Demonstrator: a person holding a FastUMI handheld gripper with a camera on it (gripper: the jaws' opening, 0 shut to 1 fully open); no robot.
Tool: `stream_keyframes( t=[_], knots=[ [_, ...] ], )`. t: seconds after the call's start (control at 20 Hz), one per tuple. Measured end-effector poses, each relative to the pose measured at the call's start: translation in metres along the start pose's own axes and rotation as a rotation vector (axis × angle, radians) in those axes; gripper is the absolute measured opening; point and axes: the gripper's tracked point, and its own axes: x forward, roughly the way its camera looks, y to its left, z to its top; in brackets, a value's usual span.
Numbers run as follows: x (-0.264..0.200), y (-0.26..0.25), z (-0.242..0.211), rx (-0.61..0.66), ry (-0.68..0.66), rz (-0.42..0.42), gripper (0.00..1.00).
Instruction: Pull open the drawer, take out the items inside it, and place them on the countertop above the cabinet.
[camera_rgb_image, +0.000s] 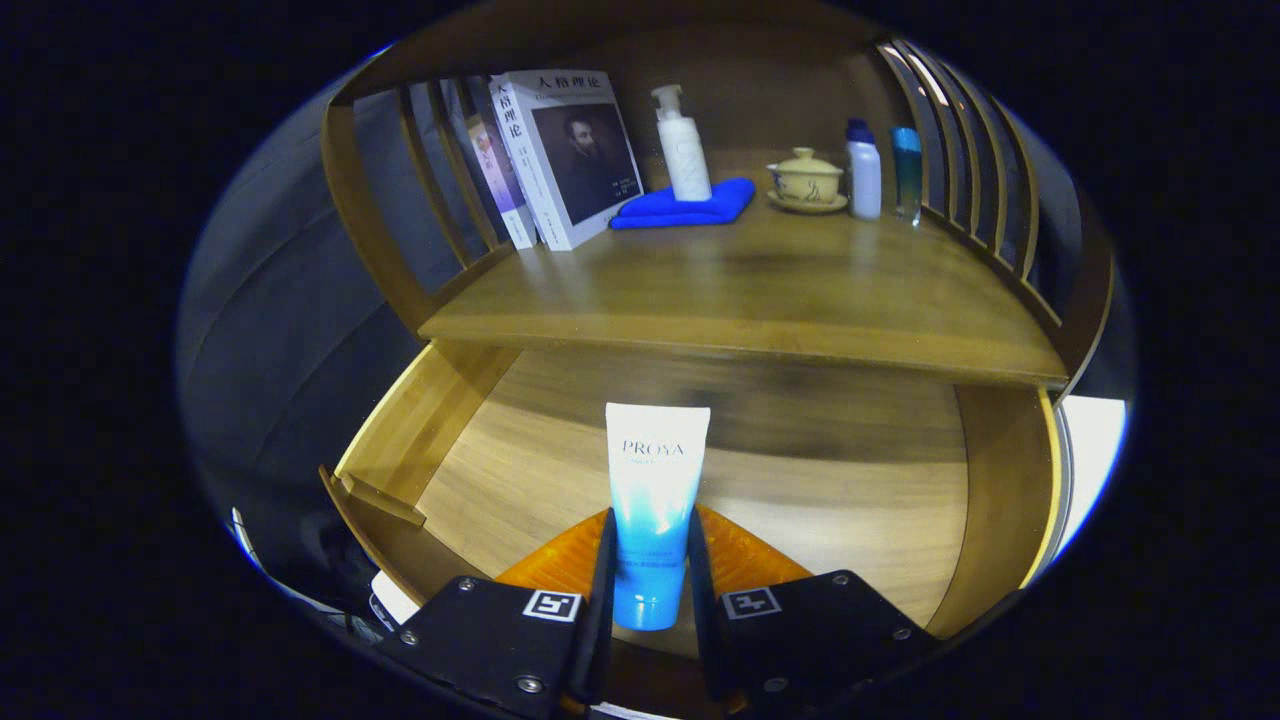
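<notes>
A white-to-blue cosmetic tube (652, 500) stands upright between my two fingers, its blue cap end down. My gripper (648, 560) is shut on the tube, a finger pressing each side of its lower half. Below and behind the tube lies the open wooden drawer (500, 470), its bare floor showing. Above the drawer runs the wooden countertop (760, 290).
At the back of the countertop stand leaning books (560, 150), a white pump bottle (683, 145) on a folded blue cloth (685, 205), a lidded cup on a saucer (806, 180), and two small bottles (880, 170). Slatted wooden rails (975, 180) close both sides.
</notes>
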Motion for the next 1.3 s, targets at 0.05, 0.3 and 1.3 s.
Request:
stream_keyframes(
  t=[0.05,0.3,1.3],
  knots=[
    [-0.004,0.002,0.004,-0.002,-0.017,0.005,0.37],
    [-0.030,0.017,0.032,0.003,-0.087,0.053,0.37],
    [0.008,-0.041,0.158,0.126,-0.218,-0.125,0.38]
  ],
)
